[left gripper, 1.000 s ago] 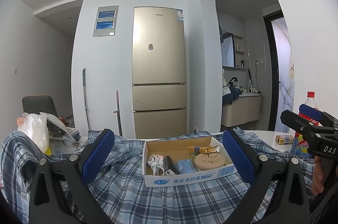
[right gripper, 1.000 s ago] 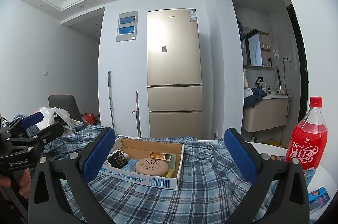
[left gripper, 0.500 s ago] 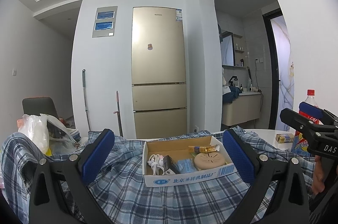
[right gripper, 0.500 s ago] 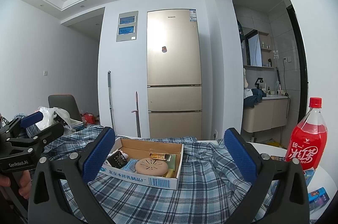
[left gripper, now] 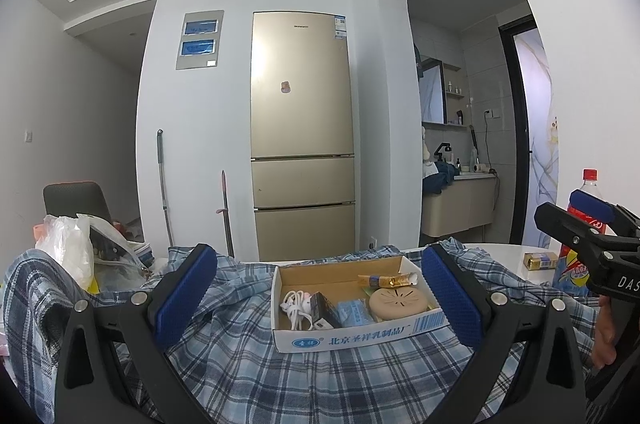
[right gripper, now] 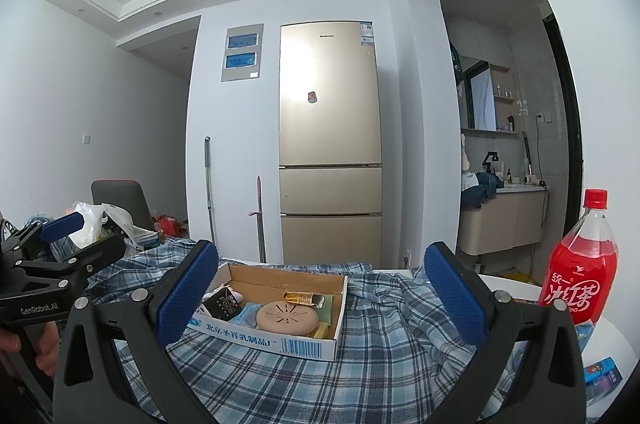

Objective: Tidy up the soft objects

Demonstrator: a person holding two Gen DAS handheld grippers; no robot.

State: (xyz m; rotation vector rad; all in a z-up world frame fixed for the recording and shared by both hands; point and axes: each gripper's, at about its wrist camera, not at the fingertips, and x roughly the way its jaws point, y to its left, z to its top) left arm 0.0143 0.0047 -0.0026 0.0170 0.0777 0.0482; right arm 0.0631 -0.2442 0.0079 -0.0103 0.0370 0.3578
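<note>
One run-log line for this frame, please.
left gripper: open, empty | right gripper: open, empty | plaid shirt: spread, ungrasped | cardboard box: resting on shirt

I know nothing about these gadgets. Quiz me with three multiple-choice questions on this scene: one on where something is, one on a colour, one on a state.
1. Where does the cardboard box sit?
A. on the plaid cloth
B. on the floor
C. on the chair

2. What colour is the drink bottle's cap?
A. green
B. red
C. white

3. How do the left tool and right tool stand?
A. both shut on cloth
B. one open, one shut
C. both open, holding nothing

Answers:
1 A, plaid fabric surrounds the box.
2 B, the cap matches the red drink.
3 C, blue pads stand wide apart in both views.
</note>
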